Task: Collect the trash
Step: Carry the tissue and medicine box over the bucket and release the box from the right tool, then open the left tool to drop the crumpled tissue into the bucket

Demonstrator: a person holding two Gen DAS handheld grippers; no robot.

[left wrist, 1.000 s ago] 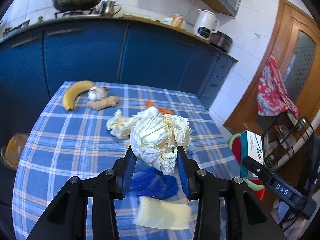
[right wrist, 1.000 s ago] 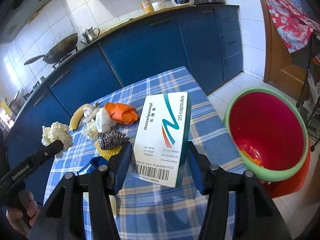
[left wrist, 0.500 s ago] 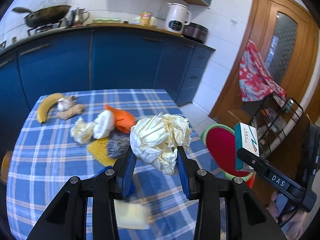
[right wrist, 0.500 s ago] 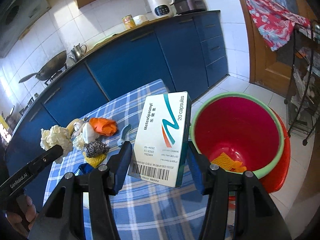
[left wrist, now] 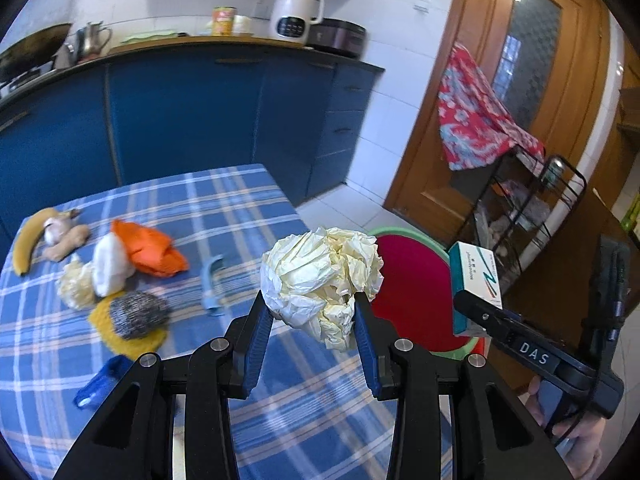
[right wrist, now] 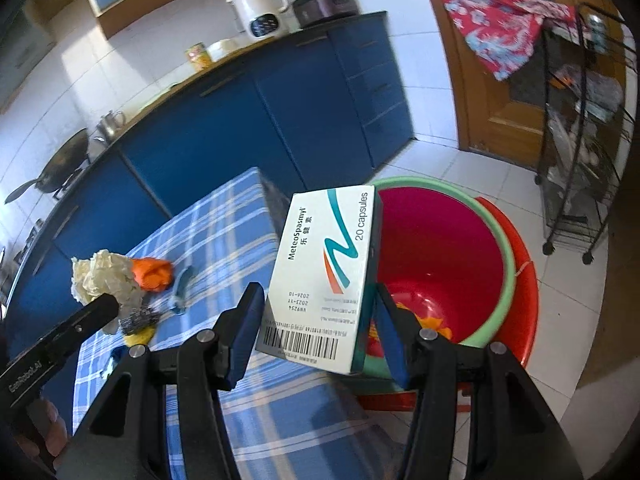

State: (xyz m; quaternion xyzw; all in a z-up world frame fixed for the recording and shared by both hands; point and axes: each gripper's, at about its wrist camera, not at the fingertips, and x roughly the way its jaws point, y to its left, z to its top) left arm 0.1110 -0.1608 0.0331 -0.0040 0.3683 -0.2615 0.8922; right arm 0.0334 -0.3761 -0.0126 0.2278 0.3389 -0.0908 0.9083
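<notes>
On the checked surface (left wrist: 224, 200), toward its far left corner, a banana (left wrist: 28, 240) lies untouched. Nearer the middle I count an orange rag (left wrist: 150, 250), a steel scourer (left wrist: 138, 314) and a blue comb (left wrist: 210, 282) left to collect. My left tongs (left wrist: 314, 316) grip a crumpled paper ball (left wrist: 320, 276) over the right edge. My right tongs (right wrist: 316, 328) clamp a capsule box (right wrist: 328, 272) above the red bin (right wrist: 440, 248) on the floor, which already holds scraps.
</notes>
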